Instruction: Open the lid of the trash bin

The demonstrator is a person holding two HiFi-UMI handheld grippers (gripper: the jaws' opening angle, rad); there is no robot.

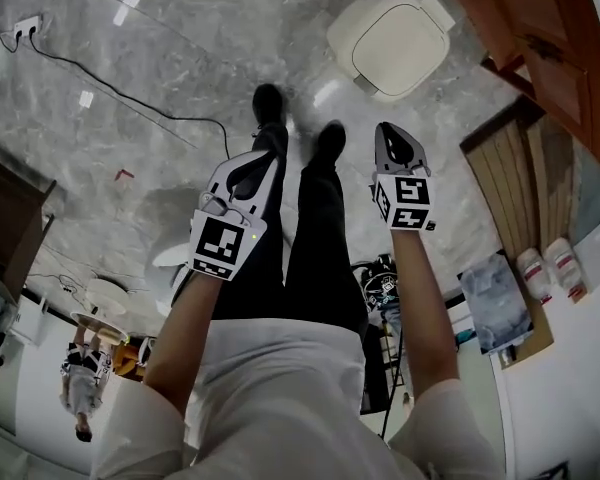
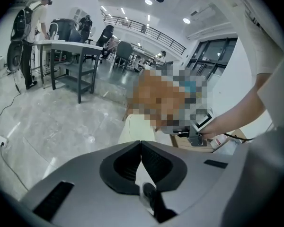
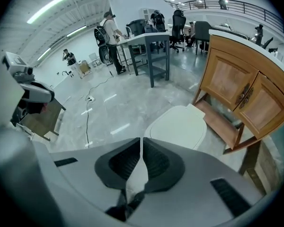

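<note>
**A:** What's the room like?

**B:** There's a polished grey marble-patterned floor (image 1: 180, 58). A thin black cable (image 1: 110, 86) trails across it, well apart from the cream-white plastic trash bin (image 1: 355, 68). A tall honey-brown wooden cabinet (image 1: 540, 38) stands just beside the bin.

**A:** And the 2 tools?

**B:** Both are held in the air on the person's side of the bin, not touching it. The left gripper (image 1: 270, 158) and the right gripper (image 1: 385, 130) both point toward the bin, and the right one is nearer to it. On each, the 2 jaws are pressed together at the tips and pinch nothing.

**A:** How does the bin look?

**B:** It's squat and rounded-square, standing on the floor. Its 1 flat lid (image 1: 402, 40) lies down, closed. The lid has a raised inner panel and a small tab on the edge facing the cabinet.
</note>
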